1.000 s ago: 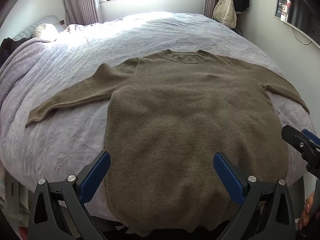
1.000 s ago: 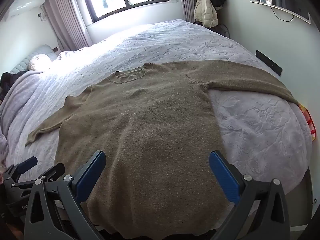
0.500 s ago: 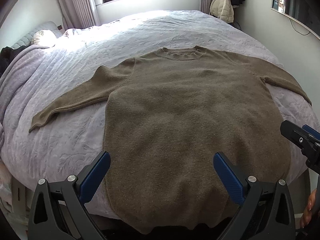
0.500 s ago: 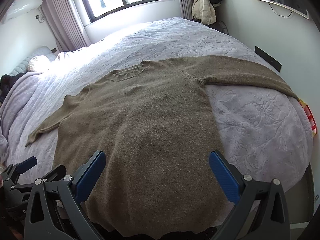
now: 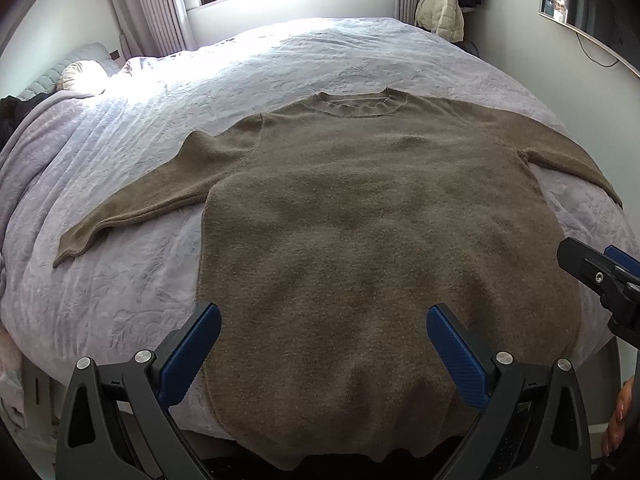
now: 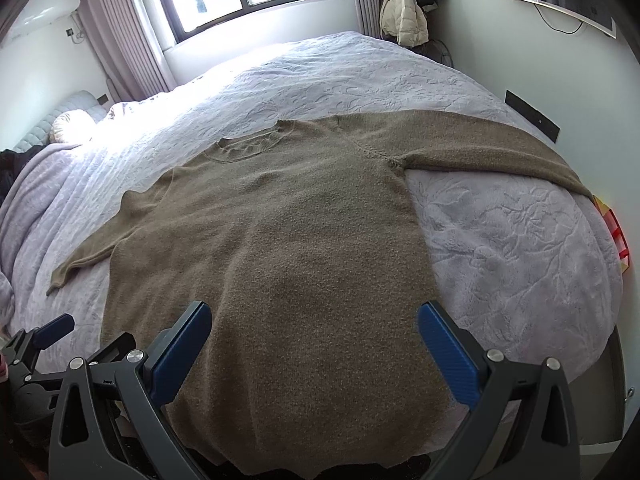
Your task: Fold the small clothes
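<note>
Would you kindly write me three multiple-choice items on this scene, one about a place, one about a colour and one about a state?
1. Where does the sweater lie?
A. spread on the bed
B. hung by the window
C. on the floor

2. What colour is the sweater?
A. white
B. olive brown
C. red

3. How do the left gripper and right gripper stand?
A. both shut on the hem
B. left shut, right open
C. both open, holding nothing

Answers: 1 A, since its body and both sleeves rest flat on the lilac cover, hem hanging over the near edge. 2 B, as the knit reads olive brown in both wrist views. 3 C, since the blue fingers of each gripper are wide apart with no cloth between them.
</note>
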The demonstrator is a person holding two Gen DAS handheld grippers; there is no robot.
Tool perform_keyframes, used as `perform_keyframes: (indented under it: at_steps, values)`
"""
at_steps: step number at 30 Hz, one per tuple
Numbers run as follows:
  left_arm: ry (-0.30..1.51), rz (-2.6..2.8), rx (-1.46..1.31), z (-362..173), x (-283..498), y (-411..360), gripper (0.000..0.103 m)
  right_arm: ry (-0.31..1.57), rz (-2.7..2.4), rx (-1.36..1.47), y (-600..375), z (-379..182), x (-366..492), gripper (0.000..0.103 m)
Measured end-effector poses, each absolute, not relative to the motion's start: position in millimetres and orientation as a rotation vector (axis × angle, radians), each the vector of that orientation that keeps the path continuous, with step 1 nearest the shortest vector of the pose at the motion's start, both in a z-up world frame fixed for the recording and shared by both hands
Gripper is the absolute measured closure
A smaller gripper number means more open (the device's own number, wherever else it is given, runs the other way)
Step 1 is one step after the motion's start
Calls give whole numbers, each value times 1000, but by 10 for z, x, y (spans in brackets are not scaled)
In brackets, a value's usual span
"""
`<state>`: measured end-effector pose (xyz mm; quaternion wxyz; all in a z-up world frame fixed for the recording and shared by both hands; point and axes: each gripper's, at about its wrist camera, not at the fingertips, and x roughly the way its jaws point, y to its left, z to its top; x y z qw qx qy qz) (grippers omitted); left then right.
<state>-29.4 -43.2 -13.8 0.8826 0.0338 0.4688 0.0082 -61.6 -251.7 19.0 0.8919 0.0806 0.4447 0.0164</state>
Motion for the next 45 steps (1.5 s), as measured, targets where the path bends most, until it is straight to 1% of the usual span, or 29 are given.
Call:
perform_keyframes:
  at_steps: [45]
  values:
    - [1028, 28, 54, -293, -65, -350, 0, 991, 23, 110, -2362, 111, -378, 0]
